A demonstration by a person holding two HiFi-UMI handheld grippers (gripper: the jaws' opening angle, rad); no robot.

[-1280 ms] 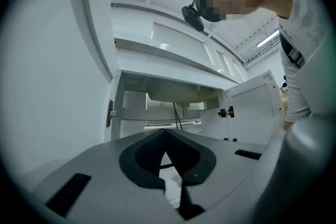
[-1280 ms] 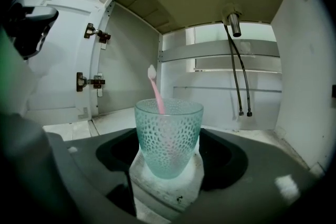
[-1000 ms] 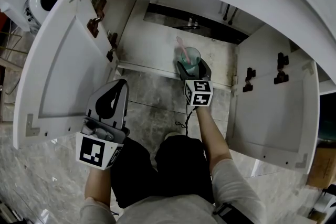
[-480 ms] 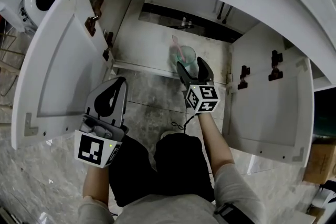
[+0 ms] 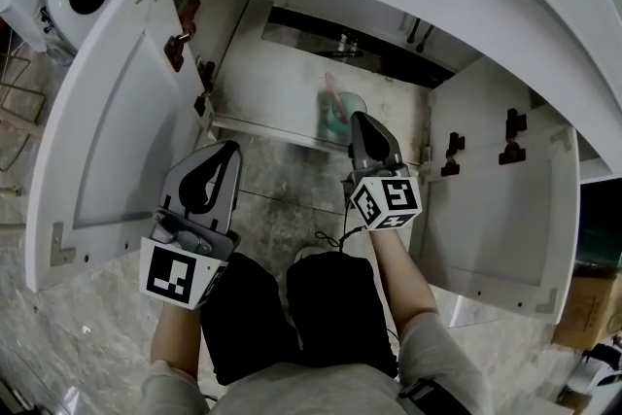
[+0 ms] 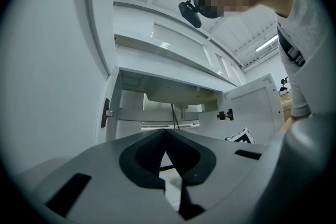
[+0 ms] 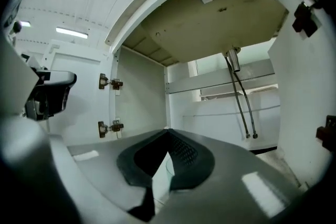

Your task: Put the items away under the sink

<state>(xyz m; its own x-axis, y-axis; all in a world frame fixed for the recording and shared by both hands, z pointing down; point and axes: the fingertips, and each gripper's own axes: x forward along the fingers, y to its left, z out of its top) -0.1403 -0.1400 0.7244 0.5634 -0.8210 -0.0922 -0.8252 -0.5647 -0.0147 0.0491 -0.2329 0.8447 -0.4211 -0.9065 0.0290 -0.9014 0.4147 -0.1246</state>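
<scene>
Green cup [image 5: 335, 115] on cabinet floor [image 5: 272, 92]

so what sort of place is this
Likely a bathroom, at an open white cabinet. The sink, seen from below with its drain and two hoses, hangs above it. Hinged doors stand open, and a green cup sits inside.

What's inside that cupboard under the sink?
A greenish cup with a pink stick in it stands on the cupboard floor; two hoses hang at the back. The right gripper covers part of the cup.
</scene>
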